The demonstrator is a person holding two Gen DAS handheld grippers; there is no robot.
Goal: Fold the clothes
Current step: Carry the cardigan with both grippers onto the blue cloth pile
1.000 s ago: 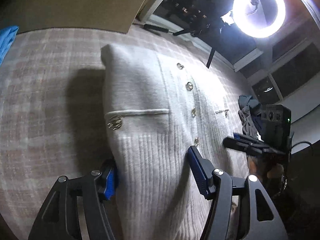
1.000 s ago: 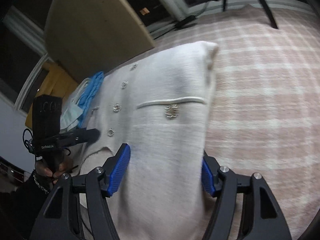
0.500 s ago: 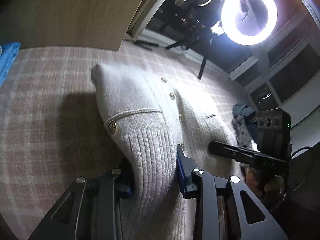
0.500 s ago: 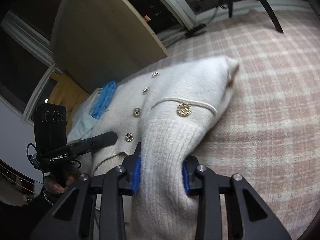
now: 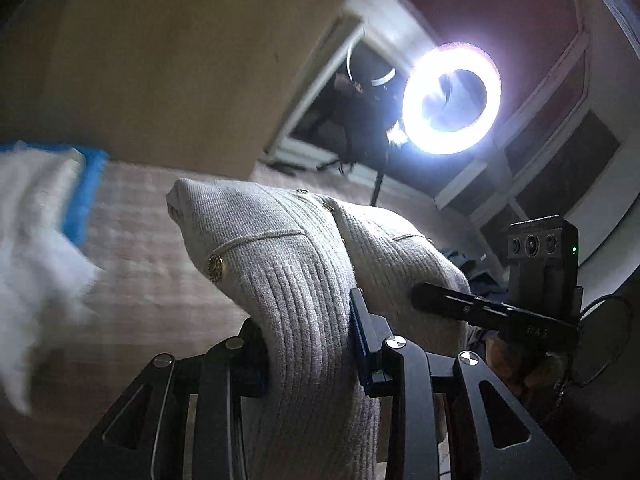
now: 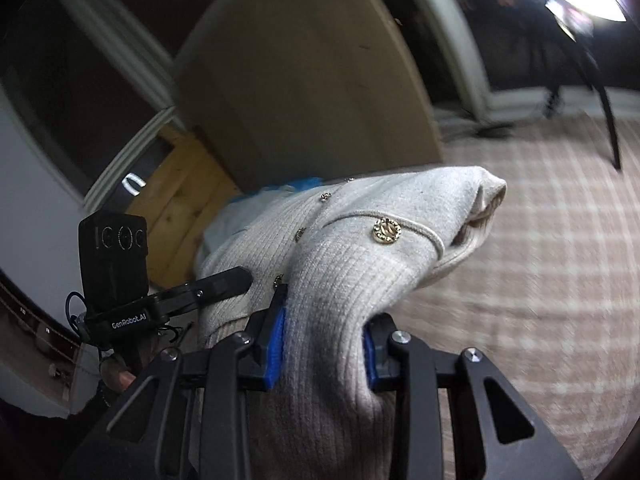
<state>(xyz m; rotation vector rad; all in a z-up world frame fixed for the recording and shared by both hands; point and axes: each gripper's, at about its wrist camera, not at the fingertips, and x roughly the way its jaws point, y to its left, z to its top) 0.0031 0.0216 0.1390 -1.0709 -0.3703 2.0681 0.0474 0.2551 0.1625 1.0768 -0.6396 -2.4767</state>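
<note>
1. The cream cardigan (image 5: 280,248) is raised above the checked carpet (image 6: 540,260), hanging between both claws.
2. The left claw (image 5: 308,344) is closed on its ribbed hem.
3. The right claw (image 6: 324,344) also pinches the hem.
4. A gold button (image 6: 387,231) sits on the pocket.

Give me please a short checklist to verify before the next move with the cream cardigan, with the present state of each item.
1. Left tool closed on the cardigan: ok, ribbed hem is bunched between its blue pads.
2. Right tool closed on the cardigan: ok, hem is pinched the same way.
3. Both grips at equal height: cannot tell, each view shows only one grip clearly.
4. Far end of the cardigan lying flat on the plaid bedcover: not ok, the corner droops open.
5. Blue and white garment apart from the cardigan: cannot tell, it is blurred.
6. Buttons fastened: cannot tell.
</note>
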